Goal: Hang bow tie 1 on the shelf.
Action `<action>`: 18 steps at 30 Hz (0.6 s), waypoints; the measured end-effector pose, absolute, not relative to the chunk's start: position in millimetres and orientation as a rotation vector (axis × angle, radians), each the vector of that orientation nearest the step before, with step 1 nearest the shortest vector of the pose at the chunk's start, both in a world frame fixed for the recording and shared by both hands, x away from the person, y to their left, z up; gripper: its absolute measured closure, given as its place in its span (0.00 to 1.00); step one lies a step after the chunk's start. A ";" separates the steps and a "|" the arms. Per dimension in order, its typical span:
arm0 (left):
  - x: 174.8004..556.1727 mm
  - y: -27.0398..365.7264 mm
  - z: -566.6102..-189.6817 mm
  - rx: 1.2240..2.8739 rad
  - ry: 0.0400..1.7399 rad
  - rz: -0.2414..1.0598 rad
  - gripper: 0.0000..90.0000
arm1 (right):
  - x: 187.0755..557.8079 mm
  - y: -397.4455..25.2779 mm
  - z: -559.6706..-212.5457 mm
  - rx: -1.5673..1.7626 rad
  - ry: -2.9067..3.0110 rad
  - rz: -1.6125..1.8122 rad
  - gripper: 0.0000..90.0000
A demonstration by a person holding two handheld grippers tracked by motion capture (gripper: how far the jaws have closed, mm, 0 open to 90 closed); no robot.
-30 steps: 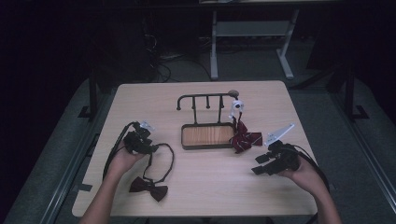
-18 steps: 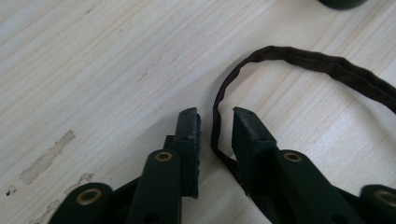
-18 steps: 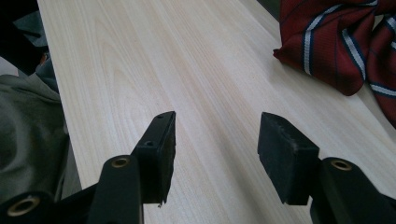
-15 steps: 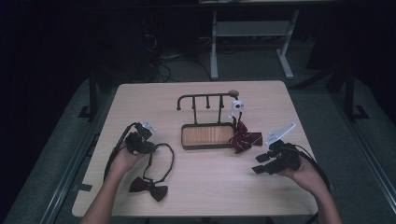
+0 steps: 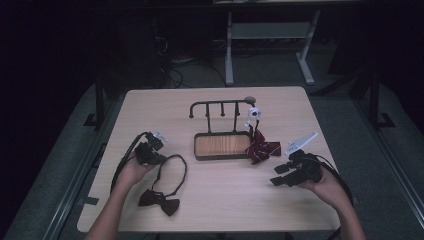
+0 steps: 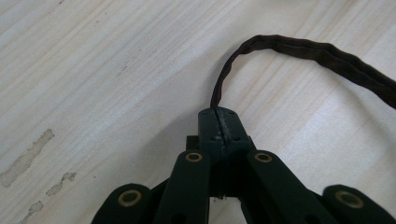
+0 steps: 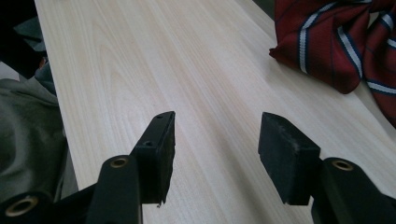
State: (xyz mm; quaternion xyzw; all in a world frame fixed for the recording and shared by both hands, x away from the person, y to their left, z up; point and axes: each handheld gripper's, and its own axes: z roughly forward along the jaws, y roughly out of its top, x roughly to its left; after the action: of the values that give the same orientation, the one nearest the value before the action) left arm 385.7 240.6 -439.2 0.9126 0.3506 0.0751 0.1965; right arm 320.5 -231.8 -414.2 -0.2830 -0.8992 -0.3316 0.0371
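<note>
Pale wooden table [image 5: 215,200] under dim light, dark room and desk legs behind. Item one: black hook stand [image 5: 220,107] with a wood-lined tray base, centre of the table; a striped red bow tie [image 5: 261,149] hangs from its right end beside a small white fitting, its folds resting against the tray's corner — judged already placed. Item two: dark bow tie [image 5: 160,201] lying flat near the table's front edge, its neck strap [image 6: 299,49] looping up toward the left gripper [image 5: 150,153]; that gripper's jaws are pressed fully together with the strap pinched between them, low over the table. Item three: right gripper [image 5: 287,174], jaws parted wide and holding nothing, hovering over bare table just short of the striped tie. Remaining, by my reading: lift the dark tie by its strap and hang it on a free hook. Against the picture of a second ago — both grippers, both ties and the stand sit as they did; no visible shift.
</note>
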 end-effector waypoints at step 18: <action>373.9 246.7 -417.3 2.532 0.913 0.178 1.00 | 321.1 -239.7 -414.6 -0.934 -2.754 -1.030 0.48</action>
State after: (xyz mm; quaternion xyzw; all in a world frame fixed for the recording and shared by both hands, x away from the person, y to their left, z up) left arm 373.9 246.7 -417.3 0.9157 0.3300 0.0645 0.2201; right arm 321.1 -239.7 -414.6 -0.3025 -0.8924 -0.3337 0.0284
